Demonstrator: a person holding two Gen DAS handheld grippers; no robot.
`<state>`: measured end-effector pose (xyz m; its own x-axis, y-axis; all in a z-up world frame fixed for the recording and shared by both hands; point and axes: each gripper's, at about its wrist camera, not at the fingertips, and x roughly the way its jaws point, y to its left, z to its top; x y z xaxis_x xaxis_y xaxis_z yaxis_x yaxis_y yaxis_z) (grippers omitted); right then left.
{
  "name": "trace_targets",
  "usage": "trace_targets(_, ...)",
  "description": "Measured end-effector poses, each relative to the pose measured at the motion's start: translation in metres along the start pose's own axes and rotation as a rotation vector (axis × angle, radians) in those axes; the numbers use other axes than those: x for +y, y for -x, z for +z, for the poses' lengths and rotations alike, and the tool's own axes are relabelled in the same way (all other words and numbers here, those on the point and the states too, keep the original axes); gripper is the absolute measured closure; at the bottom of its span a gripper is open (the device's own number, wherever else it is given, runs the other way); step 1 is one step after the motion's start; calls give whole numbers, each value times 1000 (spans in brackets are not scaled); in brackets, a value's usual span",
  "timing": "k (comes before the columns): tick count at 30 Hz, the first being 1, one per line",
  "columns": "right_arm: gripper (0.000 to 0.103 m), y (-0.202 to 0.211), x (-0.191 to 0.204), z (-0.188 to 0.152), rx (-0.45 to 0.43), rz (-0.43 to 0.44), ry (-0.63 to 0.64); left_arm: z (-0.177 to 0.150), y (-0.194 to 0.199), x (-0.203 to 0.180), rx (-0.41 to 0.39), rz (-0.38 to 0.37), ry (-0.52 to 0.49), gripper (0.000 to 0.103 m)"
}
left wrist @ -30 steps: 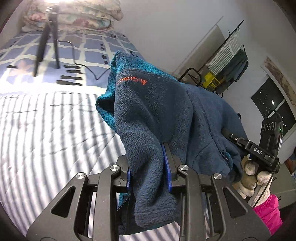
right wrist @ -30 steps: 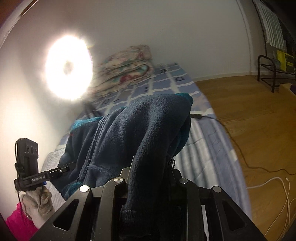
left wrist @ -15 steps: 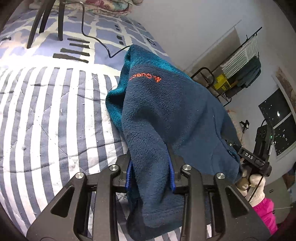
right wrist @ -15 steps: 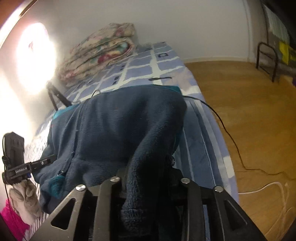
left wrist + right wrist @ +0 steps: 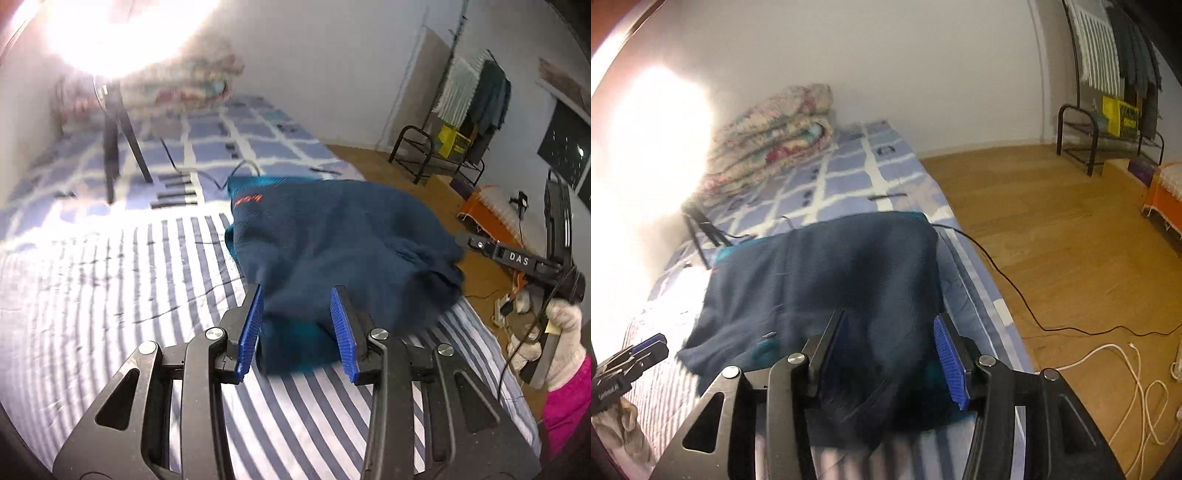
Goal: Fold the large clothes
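Observation:
A dark blue fleece jacket (image 5: 340, 236) with orange lettering and teal lining lies folded over on the striped bed cover (image 5: 110, 295). It also shows in the right wrist view (image 5: 827, 280). My left gripper (image 5: 297, 328) is open, its blue pads standing on either side of the jacket's near edge. My right gripper (image 5: 890, 354) is open too, with the jacket's other near edge blurred between its pads. The left gripper shows at the left edge of the right wrist view (image 5: 631, 354).
A tripod (image 5: 114, 140) and its cable stand on the blue checked bedding. A folded floral quilt (image 5: 775, 136) lies at the bed's head. Wood floor (image 5: 1052, 221) with cables lies right of the bed, with a rack (image 5: 1108, 147) and hanging clothes beyond.
Both grippers have opened and let go of the jacket. The jacket, held up before, has dropped flat onto the bed, folded over itself.

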<state>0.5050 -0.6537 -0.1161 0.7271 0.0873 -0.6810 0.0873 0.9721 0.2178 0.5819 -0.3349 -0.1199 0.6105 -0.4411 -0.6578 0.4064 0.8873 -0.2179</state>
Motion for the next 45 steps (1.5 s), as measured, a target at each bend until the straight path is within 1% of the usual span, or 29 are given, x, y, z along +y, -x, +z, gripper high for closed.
trace_targets(3, 53, 47, 26, -13, -29, 17, 25, -13, 51, -26, -38, 27, -45, 66)
trace_targets(4, 53, 58, 34, -17, -36, 20, 29, -19, 73, -34, -54, 32, -54, 66)
trace_targets(7, 53, 122, 60, -39, -63, 47, 26, -36, 140, -54, -82, 28, -75, 66)
trace_targets(8, 53, 136, 66, -46, -65, 54, 30, -41, 160, -59, -87, 27, -80, 66)
trace_targets(9, 53, 156, 75, -54, -71, 53, 37, -50, 188, -66, -98, 26, -92, 66)
trace_targets(10, 53, 182, 88, -65, -71, 54, 50, -55, 206, -71, -106, 27, -101, 65)
trace_targets(12, 53, 216, 104, -80, -80, 62, 66, -72, 261, -82, -145, 32, -128, 64)
trace_targets(15, 53, 279, 135, -108, -106, 69, 110, -94, 321, -91, -178, 40, -148, 61)
trace_targets(18, 53, 330, 159, -130, -134, 83, 141, -119, 387, -100, -218, 35, -154, 59)
trace_targets(19, 52, 355, 169, -141, -149, 94, 149, -124, 403, -102, -231, 36, -153, 59)
trace_targets(22, 52, 402, 186, -161, -181, 113, 163, -142, 458, -108, -268, 33, -150, 57)
trace_targets(24, 51, 435, 195, -175, -204, 122, 169, -152, 487, -113, -290, 34, -154, 54)
trace_targets(26, 48, 461, 201, -188, -226, 128, 180, -163, 520, -121, -327, 51, -173, 48)
trace_targets(27, 48, 471, 205, -193, -234, 128, 189, -168, 535, -125, -339, 53, -180, 48)
trace_targets(30, 46, 499, 209, -208, -266, 121, 210, -178, 561, -133, -357, 54, -193, 45)
trace_targets(32, 42, 512, 210, -217, -283, 108, 213, -186, 572, -140, -369, 71, -205, 34)
trace_targets(34, 41, 518, 210, -226, -290, 100, 214, -194, 578, -142, -372, 76, -206, 33)
trace_targets(35, 38, 519, 210, -231, -292, 98, 215, -199, 578, -142, -372, 76, -204, 32)
trace_targets(36, 35, 519, 210, -233, -294, 95, 214, -203, 578, -141, -371, 76, -200, 30)
trace_targets(38, 27, 511, 206, -241, -297, 76, 208, -212, 574, -138, -363, 71, -182, 19)
trace_targets(41, 22, 493, 205, -253, -285, 59, 199, -224, 560, -132, -348, 81, -166, 16)
trace_targets(42, 22, 486, 205, -257, -283, 49, 198, -226, 554, -129, -342, 85, -163, 13)
trace_targets(44, 17, 476, 203, -262, -279, 30, 194, -232, 541, -125, -334, 102, -155, 1)
trace_targets(45, 15, 470, 203, -265, -276, 24, 189, -233, 536, -123, -335, 110, -153, 0)
